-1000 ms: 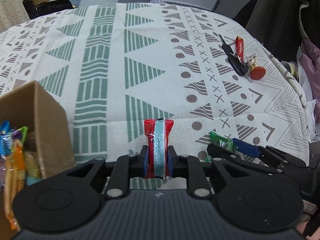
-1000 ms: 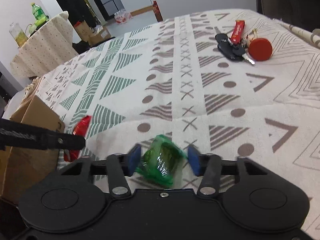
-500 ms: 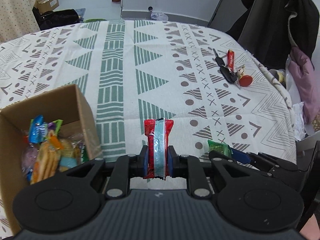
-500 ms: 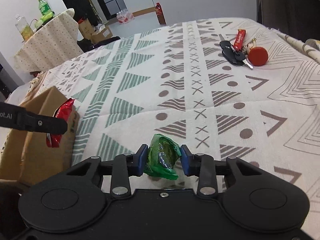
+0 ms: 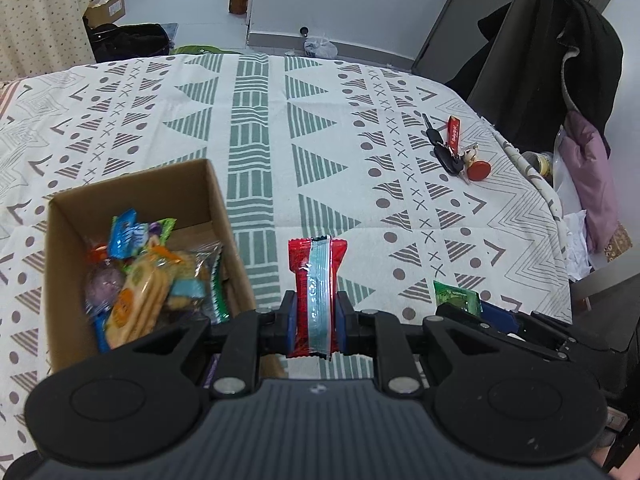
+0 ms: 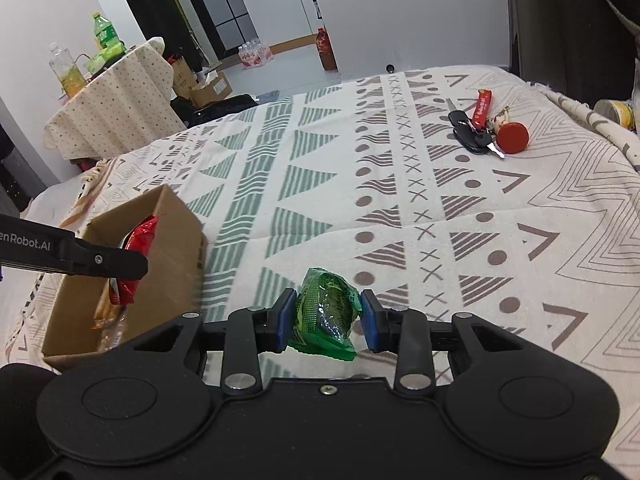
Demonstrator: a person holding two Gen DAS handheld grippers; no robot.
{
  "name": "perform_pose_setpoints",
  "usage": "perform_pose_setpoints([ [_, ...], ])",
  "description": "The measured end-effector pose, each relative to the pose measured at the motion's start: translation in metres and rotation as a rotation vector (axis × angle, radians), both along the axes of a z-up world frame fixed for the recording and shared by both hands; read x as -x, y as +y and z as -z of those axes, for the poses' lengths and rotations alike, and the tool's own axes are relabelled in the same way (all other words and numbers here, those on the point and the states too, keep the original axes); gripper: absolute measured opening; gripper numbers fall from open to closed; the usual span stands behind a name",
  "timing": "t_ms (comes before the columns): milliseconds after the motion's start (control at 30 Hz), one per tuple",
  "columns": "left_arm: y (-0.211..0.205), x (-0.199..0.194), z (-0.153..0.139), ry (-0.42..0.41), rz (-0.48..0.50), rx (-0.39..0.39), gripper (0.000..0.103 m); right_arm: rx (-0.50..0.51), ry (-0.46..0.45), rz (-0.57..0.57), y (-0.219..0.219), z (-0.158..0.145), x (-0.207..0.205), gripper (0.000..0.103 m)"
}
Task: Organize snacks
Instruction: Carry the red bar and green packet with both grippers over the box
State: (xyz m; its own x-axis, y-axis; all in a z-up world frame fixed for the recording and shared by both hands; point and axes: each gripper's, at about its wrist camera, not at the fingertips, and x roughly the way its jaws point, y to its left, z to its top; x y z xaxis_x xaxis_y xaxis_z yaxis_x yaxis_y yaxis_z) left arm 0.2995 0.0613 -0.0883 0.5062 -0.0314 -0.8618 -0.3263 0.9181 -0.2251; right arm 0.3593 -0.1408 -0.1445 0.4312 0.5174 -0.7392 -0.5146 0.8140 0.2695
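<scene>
Left wrist view: the left gripper is pinching a red snack packet upright, just beside the open cardboard box of snacks. The right gripper is squeezing a green snack packet above the patterned tablecloth; keys are lying well apart.

I see even, bright indoor light and soft shadows; fisheye bending warps the edges, and the open brown cardboard box looks perhaps slightly blurred.
</scene>
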Motion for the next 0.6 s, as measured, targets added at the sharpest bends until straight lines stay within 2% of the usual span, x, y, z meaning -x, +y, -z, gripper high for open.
perform_pose_setpoints([
  [600, 0.041, 0.049, -0.005, -0.016, -0.047, 0.038, 0.018, -0.052, -0.025, -0.011, 0.037, -0.03, 0.039, 0.034],
])
